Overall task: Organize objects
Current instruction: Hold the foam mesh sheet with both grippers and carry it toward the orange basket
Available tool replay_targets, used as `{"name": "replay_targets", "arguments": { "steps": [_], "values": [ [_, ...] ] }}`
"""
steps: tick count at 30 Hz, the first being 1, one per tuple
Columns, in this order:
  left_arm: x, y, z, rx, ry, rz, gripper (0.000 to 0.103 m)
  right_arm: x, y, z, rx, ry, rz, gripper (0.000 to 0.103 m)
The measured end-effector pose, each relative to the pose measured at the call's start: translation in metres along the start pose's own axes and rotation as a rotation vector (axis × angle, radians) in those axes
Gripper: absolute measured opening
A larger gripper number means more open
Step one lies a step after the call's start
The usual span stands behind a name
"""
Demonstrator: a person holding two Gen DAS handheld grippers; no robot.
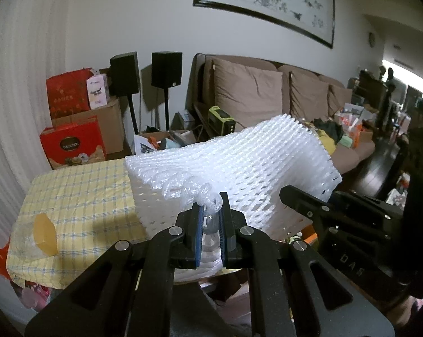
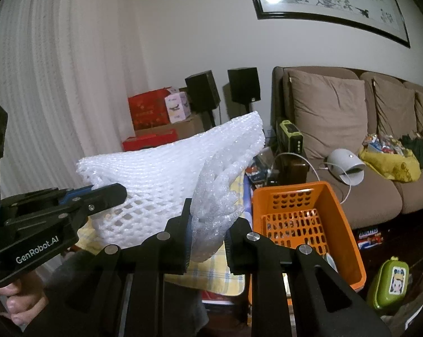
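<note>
I am holding my left claw [image 1: 211, 210] pinched almost closed on a twisted bit of clear bubble wrap [image 1: 196, 189] at the near edge of the white foam netting [image 1: 233, 163], which is hanging in the air over the yellow checked surface [image 1: 79, 193]. To the right, my right claw [image 2: 207, 236] is clamping a thicker bunch of the same wrap, keeping the netting stretched between both claws. Further right, an orange basket [image 2: 349, 233] is sitting in front of the brown sofa [image 2: 379, 191].

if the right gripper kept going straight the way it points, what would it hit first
The right gripper is already shut on the bubble wrap; straight ahead it would likely push into the white foam netting it carries, depth beyond that being unclear.
</note>
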State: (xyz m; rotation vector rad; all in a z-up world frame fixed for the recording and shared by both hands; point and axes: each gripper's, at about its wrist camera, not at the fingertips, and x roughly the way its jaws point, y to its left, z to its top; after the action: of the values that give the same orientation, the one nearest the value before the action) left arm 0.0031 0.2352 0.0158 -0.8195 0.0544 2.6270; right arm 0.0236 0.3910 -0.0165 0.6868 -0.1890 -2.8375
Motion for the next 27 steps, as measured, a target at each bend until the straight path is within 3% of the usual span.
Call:
{"name": "replay_targets", "arguments": {
  "steps": [27],
  "values": [
    [0.004,-0.022,0.008,0.028,-0.007,-0.016,0.009,-0.005,-0.014,0.001,0.04,0.004,-0.032,0.019]
  ]
}}
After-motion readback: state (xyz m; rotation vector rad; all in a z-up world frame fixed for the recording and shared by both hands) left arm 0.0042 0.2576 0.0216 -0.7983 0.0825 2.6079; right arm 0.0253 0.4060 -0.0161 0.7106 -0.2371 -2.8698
